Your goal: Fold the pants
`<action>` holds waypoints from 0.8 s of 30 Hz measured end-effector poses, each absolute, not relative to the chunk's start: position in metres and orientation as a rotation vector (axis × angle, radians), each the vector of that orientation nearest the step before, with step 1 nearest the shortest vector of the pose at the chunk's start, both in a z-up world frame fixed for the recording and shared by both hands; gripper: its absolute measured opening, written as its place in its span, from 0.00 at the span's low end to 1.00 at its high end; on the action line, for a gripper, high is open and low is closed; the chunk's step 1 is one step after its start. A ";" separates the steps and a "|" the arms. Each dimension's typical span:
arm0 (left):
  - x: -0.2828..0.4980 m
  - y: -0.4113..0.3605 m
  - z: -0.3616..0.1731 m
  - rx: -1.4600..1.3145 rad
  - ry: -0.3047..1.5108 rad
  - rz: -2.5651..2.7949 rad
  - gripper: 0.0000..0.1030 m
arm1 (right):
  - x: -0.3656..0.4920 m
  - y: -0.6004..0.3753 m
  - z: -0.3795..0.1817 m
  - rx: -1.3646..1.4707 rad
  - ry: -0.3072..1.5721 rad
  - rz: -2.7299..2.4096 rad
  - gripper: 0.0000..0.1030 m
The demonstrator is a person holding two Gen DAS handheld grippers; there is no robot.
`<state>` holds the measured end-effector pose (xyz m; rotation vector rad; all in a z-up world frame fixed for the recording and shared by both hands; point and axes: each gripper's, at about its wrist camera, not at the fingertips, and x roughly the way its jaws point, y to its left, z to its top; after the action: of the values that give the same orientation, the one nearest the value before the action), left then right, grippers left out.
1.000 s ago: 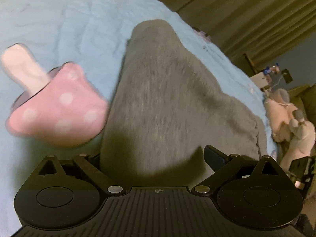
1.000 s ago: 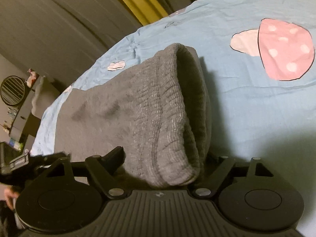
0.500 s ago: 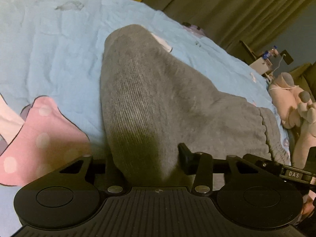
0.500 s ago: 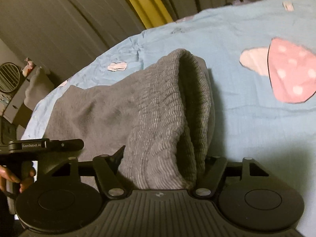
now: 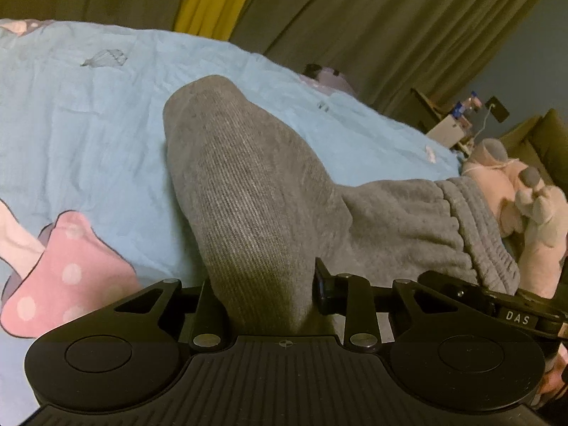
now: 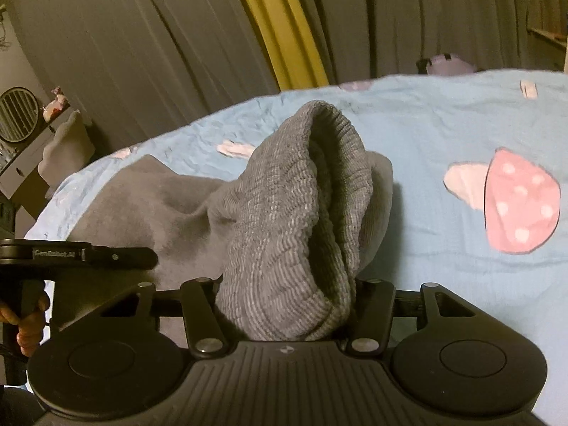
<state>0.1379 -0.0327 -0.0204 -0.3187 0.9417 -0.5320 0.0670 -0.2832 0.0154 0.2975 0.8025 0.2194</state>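
Observation:
Grey knit pants (image 5: 255, 191) lie on a light blue bedsheet (image 5: 88, 135). My left gripper (image 5: 266, 298) is shut on a leg end of the pants, which rises from the jaws as a raised fold. The elastic waistband (image 5: 472, 227) shows at the right of this view. My right gripper (image 6: 287, 305) is shut on the ribbed waistband part (image 6: 294, 213), which bulges up between the jaws. The rest of the pants (image 6: 152, 206) spreads flat to the left. The left gripper's body (image 6: 78, 255) shows at the left edge of the right wrist view.
The sheet has pink mushroom prints (image 5: 67, 273) (image 6: 518, 198). Plush toys (image 5: 514, 191) lie at the bed's right end. Dark curtains with a yellow strip (image 6: 284, 25) hang behind the bed. A small cabinet with a fan (image 6: 17, 117) stands at the left.
Both grippers have lifted and tilted up with the pants in them. The jaws closed tighter on the fabric. The mushroom print slid down and away in both views.

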 end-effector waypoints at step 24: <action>0.150 -0.067 -0.005 -0.190 0.810 -0.289 0.95 | 0.084 -0.359 0.043 0.344 0.625 -0.122 0.96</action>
<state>0.1500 -0.0666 -0.0049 -0.1897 0.8102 -0.2891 0.0843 -0.3589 0.0434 0.3445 0.6253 -0.1216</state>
